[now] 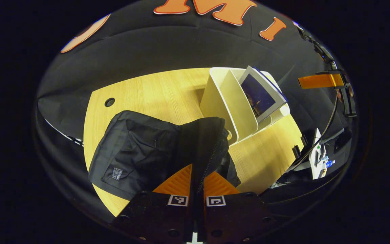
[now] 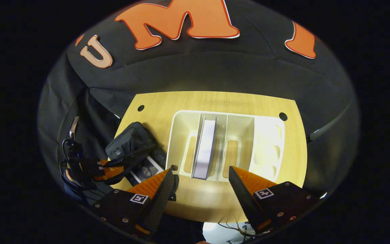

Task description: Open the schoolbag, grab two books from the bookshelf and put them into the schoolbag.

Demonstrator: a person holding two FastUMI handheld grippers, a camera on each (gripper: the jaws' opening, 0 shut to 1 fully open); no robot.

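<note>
We are midway: the left gripper [image 1: 196, 184] is pinched on the zipper edge of the bag's [image 1: 137, 149] flap, holding it up so the mouth stays open, and in the right gripper view a book [image 2: 146, 170] already shows inside that opening, so we judge one book is in and the second is in hand. The bag lies on the table [image 1: 154, 91] just left of the shelf [image 2: 264, 142]. The right gripper [image 2: 201, 181] hangs over the shelf's near edge with its fingers spread wide and nothing between them, lined up roughly on the remaining book [image 2: 206, 149]. That book stands on edge in the second slot from the left, its long axis running from near to far across the table, a thin edge up and toward us; in the left gripper view it leans against a divider, cover facing the bag. Next, we think, the right gripper must come down astride that upper edge, close on the two covers, lift straight out of the slot, then carry it left to the held-open mouth.
</note>
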